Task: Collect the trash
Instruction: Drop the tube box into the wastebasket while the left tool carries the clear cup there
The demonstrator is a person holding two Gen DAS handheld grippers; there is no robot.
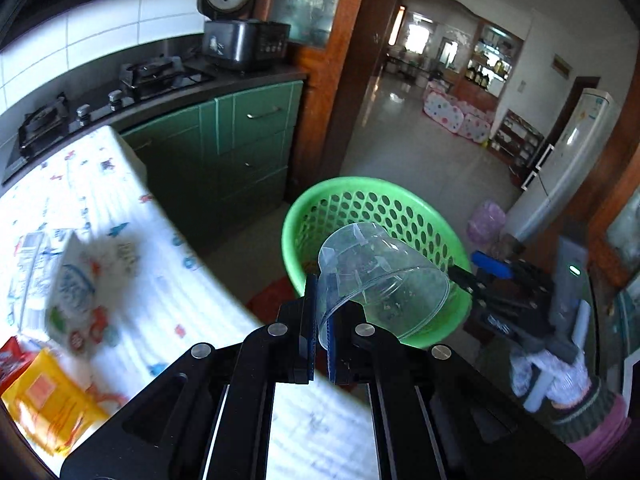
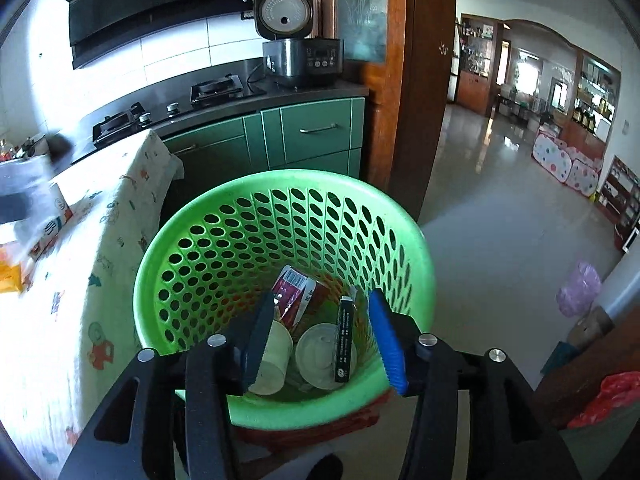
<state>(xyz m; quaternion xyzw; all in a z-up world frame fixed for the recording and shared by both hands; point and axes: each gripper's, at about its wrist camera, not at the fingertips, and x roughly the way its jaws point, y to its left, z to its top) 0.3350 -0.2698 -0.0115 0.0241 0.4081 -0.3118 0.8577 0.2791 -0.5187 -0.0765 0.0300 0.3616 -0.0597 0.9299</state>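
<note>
My left gripper [image 1: 320, 312] is shut on the rim of a clear plastic cup [image 1: 380, 280] and holds it tilted just in front of the green perforated basket [image 1: 360, 196] on the floor. My right gripper [image 2: 320, 340] is open and empty, right above the basket [image 2: 248, 216]. Inside lie a red wrapper [image 2: 294, 294], white paper cups [image 2: 276, 350], a white lid [image 2: 316, 354] and a dark box [image 2: 345, 344]. The right gripper also shows in the left wrist view [image 1: 480, 284] beyond the basket.
A table with a patterned cloth [image 1: 120, 240] stands left of the basket, carrying a white packet [image 1: 76, 288], a yellow packet [image 1: 44, 400] and a red wrapper [image 1: 12, 360]. Green cabinets [image 2: 304, 140] and a stove counter stand behind. A doorway opens to the right.
</note>
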